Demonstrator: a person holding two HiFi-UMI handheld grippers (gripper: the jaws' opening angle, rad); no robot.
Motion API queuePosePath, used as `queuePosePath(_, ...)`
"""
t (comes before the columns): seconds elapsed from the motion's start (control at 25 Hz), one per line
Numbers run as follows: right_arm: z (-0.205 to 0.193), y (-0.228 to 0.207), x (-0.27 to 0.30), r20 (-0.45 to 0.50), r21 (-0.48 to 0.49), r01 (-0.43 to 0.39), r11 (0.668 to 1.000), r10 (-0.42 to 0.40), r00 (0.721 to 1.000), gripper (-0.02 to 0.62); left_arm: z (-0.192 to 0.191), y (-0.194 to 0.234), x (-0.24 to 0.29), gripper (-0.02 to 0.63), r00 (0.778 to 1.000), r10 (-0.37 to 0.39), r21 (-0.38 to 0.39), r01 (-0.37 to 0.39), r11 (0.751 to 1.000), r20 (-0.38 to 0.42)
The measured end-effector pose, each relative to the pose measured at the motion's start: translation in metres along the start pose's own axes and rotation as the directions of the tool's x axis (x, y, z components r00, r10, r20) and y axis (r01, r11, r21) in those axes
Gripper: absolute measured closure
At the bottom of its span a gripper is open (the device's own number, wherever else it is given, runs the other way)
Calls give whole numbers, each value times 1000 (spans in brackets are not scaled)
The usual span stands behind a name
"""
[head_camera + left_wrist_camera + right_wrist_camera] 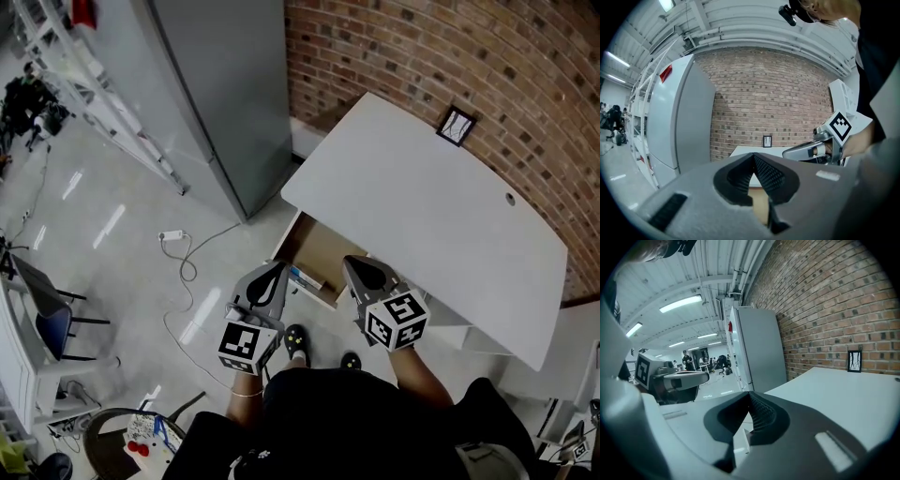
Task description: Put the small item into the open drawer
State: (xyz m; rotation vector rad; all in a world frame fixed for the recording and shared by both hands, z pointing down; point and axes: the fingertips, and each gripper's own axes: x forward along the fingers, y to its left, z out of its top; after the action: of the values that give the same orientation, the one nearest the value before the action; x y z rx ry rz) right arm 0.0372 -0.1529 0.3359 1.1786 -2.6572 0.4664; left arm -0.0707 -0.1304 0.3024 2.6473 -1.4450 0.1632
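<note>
**Left gripper**: jaws closed tip to tip, with nothing between them. It is held about level, just off the front left corner of the drawer.

**Right gripper**: jaws pressed together and empty. It is held near the left gripper without touching it, and its tips are over the drawer's right side, close to the desk's near edge.

**Open drawer**: pulled out from under the desk, brown inside. It lies below and ahead of both grippers, and its front falls between their tips.

**Small item**: blue and white; what it is cannot be made out. It lies inside the drawer against the front wall, below and between the two grippers and nearer the left one. Neither gripper touches it.

**White desk**: ahead of the right gripper and to its right. A small black picture frame stands at its far edge.

**Brick wall**: straight ahead of both grippers, behind the desk.

**Tall grey cabinet**: ahead of the left gripper and to its left, standing against the wall.

**White cable**: on the floor, well to the left of the left gripper.

**Person's shoes**: on the floor below and behind the grippers, between them.
</note>
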Motion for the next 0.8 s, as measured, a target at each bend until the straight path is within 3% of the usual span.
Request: queuePosePath(0.8, 24, -12, -27, 50, -19, -3, 1000, 4, 999, 583, 27, -30, 20, 614, 998, -50, 46, 49, 998, 26)
